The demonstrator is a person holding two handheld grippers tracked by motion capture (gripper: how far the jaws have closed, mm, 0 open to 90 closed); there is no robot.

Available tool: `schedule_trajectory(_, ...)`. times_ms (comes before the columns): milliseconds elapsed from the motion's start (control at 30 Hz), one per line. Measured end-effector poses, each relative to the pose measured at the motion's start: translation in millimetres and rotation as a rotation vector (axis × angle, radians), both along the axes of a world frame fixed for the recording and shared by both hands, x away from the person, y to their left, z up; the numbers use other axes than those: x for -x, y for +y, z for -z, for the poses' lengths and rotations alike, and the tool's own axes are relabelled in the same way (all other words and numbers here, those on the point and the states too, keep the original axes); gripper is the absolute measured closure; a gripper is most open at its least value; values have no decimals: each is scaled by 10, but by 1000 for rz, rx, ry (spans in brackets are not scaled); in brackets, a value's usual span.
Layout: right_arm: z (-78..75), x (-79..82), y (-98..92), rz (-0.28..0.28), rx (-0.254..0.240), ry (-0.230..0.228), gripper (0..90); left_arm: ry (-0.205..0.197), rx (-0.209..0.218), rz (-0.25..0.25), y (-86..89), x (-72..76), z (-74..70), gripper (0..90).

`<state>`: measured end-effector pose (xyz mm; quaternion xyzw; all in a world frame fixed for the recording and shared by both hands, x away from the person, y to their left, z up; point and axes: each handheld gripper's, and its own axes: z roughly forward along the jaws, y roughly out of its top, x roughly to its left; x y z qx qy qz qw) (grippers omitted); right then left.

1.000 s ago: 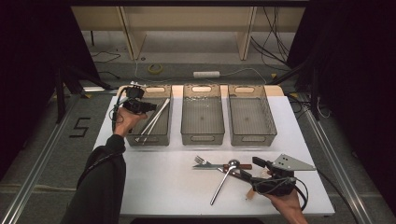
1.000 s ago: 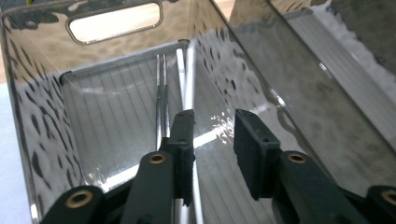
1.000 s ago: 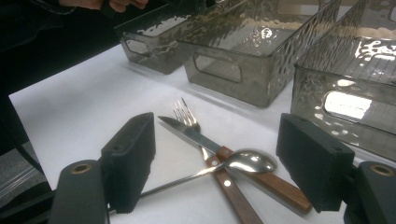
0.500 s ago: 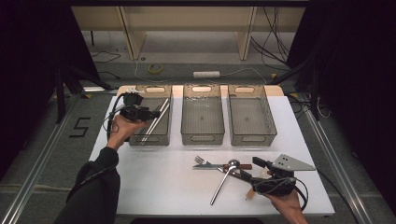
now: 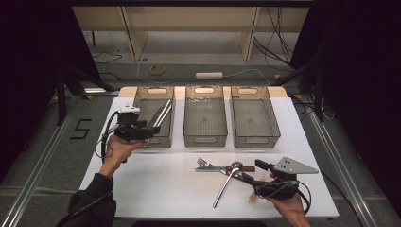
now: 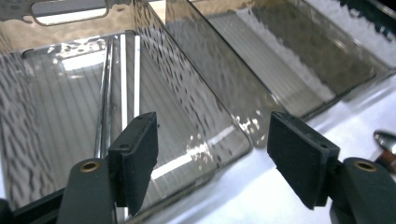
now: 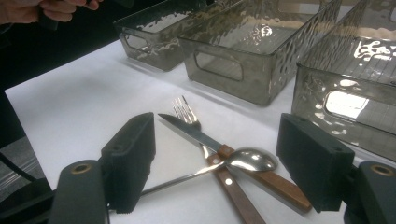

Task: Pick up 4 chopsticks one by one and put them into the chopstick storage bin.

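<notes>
In the left bin (image 5: pixel 152 124), of ribbed smoky clear plastic, thin metal chopsticks (image 5: pixel 161 113) lie lengthwise, slanting from its near middle to its far right corner. Just beside its near left corner the left gripper (image 5: pixel 150 134) is held level, its jaws having just been opening, nothing between them. Toward the right, the fork (image 7: pixel 185 111), wood-handled knife (image 7: pixel 224 151) and shiny spoon (image 7: pixel 243 160) lie crossed before the right gripper (image 7: pixel 215 163), wide open and empty.

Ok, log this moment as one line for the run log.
left gripper: open, jaws just opened, nothing between | chopsticks: in left bin | right gripper: open over knife, fork, spoon on table
</notes>
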<state>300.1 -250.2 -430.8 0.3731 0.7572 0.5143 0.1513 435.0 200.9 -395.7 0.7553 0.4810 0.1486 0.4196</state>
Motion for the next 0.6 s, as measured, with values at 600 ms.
schedule_trajectory(600,24,-7,15,34,66,19,294,-35,-1,39,-80,467,235,286)
